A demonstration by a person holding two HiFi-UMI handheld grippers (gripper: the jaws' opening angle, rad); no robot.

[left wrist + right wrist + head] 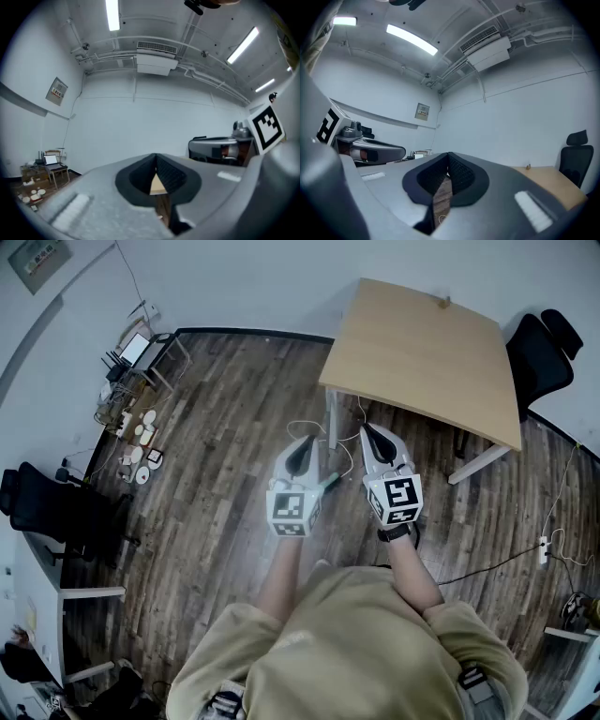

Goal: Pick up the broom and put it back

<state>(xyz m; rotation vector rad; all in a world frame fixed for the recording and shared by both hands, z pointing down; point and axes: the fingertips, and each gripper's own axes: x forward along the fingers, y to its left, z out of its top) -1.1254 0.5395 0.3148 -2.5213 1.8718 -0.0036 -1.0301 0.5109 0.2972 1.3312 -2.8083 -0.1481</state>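
Facing the counter, held left hand-held gripper and right hand-held gripper closed, empty; spotted no broom, judged everything undone.

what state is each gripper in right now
left gripper: closed, holding nothing
right gripper: closed, holding nothing

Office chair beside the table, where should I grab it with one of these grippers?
Probably the office chair's thin headrest: it stands upright above the backrest, clear of the table, and looks slim enough for the jaws. Come round the table's right end, since the tabletop blocks a straight approach.
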